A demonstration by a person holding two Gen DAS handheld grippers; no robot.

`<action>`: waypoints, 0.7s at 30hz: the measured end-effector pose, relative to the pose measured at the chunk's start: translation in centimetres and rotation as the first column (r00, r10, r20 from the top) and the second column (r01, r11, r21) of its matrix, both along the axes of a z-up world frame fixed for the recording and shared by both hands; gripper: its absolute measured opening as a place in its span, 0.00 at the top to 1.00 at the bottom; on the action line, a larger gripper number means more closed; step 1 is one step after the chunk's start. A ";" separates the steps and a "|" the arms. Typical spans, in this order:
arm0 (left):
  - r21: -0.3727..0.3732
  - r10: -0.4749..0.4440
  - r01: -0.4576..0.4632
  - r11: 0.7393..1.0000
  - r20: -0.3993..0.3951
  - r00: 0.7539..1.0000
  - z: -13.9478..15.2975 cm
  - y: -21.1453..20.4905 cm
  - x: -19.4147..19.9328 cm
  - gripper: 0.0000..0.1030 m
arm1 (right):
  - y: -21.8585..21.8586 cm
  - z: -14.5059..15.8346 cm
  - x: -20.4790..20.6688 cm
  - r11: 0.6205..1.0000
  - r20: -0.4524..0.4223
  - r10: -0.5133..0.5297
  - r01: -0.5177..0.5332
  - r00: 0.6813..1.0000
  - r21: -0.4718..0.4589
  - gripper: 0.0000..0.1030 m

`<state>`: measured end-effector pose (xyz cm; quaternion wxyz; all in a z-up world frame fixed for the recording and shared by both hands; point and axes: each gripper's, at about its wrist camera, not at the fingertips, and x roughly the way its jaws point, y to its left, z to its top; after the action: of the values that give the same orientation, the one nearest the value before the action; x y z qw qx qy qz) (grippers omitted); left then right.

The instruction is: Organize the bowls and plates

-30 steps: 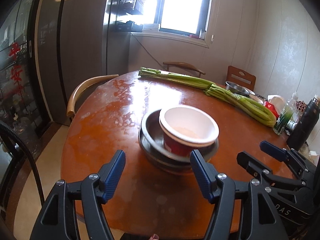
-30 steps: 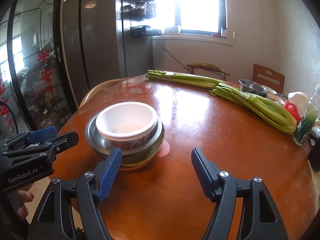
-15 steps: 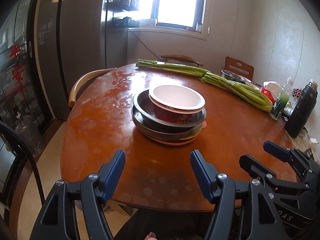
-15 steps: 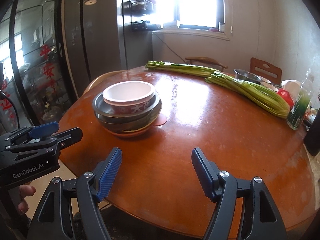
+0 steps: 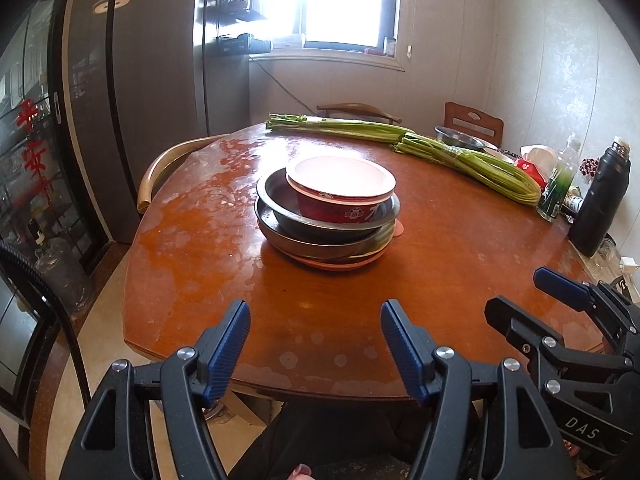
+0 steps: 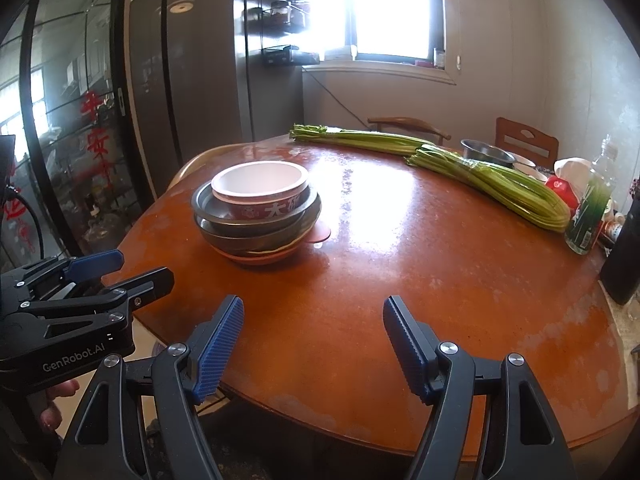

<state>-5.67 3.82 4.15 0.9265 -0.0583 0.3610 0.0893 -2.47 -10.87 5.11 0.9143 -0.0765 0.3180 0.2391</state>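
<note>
A stack of dishes stands on the round wooden table (image 5: pixel 460 264): a red and white bowl (image 5: pixel 340 188) on top, metal bowls (image 5: pixel 320 232) under it, a pink plate (image 5: pixel 340 266) at the bottom. The stack also shows in the right wrist view (image 6: pixel 258 212). My left gripper (image 5: pixel 314 346) is open and empty above the table's near edge, well short of the stack. My right gripper (image 6: pixel 312 344) is open and empty, also near the front edge, to the right of the stack.
Long bunches of celery (image 5: pixel 460 156) lie across the far side. A metal bowl (image 5: pixel 458 136), a green bottle (image 5: pixel 558 188) and a black flask (image 5: pixel 600 200) stand at the right. Chairs (image 5: pixel 160 172) ring the table. A fridge (image 6: pixel 192 92) stands at the left.
Both grippers have pulled back from the stack toward the table's near edge, staying open. The stack now sits farther away in both views.
</note>
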 end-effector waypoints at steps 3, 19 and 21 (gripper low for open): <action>0.017 0.006 -0.006 1.000 0.000 1.000 0.1 -0.3 -0.1 0.35 | -0.2 -0.2 -0.2 1.000 -0.002 0.001 -0.001 1.000 -0.004 0.28; 0.042 -0.007 0.007 0.999 -0.007 1.000 0.1 -1.0 -0.1 0.35 | -0.6 -0.1 -0.9 1.000 -0.003 -0.002 0.002 1.000 -0.007 0.28; 0.044 -0.006 0.006 0.999 -0.010 1.000 0.0 -1.1 -0.1 0.35 | -0.6 -0.1 -0.9 1.000 -0.005 -0.003 0.003 1.000 -0.008 0.28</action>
<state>-5.77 2.73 4.17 0.9261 -0.0362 0.3635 0.0948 -3.35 -11.47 5.00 0.9135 -0.0791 0.3215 0.2366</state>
